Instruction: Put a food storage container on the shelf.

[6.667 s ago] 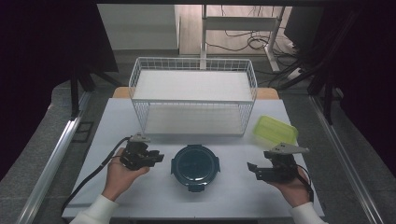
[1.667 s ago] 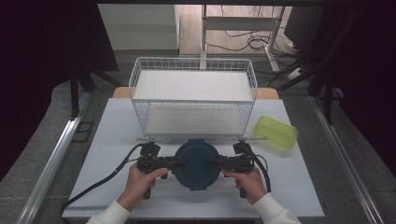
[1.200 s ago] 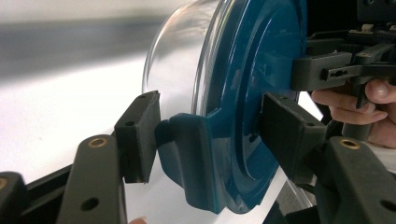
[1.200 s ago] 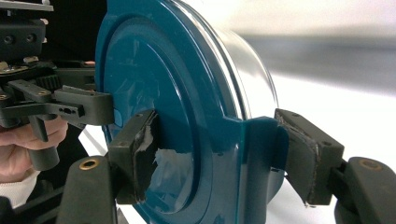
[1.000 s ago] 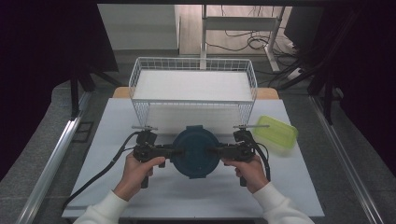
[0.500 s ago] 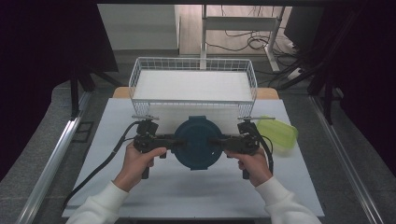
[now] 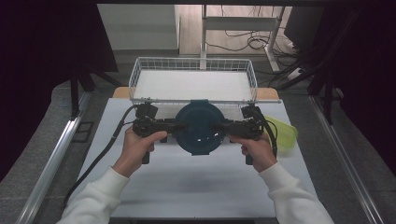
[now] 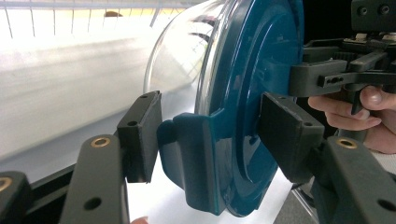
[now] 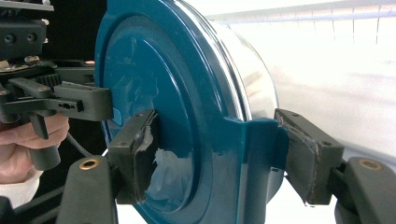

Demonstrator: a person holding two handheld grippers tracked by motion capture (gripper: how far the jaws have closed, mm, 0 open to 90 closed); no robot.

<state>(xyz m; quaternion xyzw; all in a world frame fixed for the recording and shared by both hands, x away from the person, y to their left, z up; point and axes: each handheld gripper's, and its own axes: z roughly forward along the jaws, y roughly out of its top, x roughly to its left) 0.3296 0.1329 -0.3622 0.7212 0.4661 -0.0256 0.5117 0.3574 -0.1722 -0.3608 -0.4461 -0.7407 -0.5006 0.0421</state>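
A round clear container with a teal lid (image 7: 200,128) hangs above the white table (image 7: 187,186), just in front of the wire basket (image 7: 135,79). My left gripper (image 7: 180,126) is shut on its left latch tab and my right gripper (image 7: 219,127) on its right one. In the left gripper view the left gripper (image 8: 215,135) clamps the tab and lid face of the container (image 8: 252,93), with the right gripper (image 8: 336,79) beyond. In the right gripper view the right gripper (image 9: 224,158) grips the opposite tab of the container (image 9: 154,93), and the left gripper (image 9: 56,98) faces it.
A yellow-green plastic box (image 7: 282,133) lies on the table at the right, close behind my right hand. The wire basket stands across the table's far edge with a white bottom. Cables trail off the left gripper down the table's left side.
Both grippers have lifted the container off the table and carried it away from the person, toward the basket's front wall.
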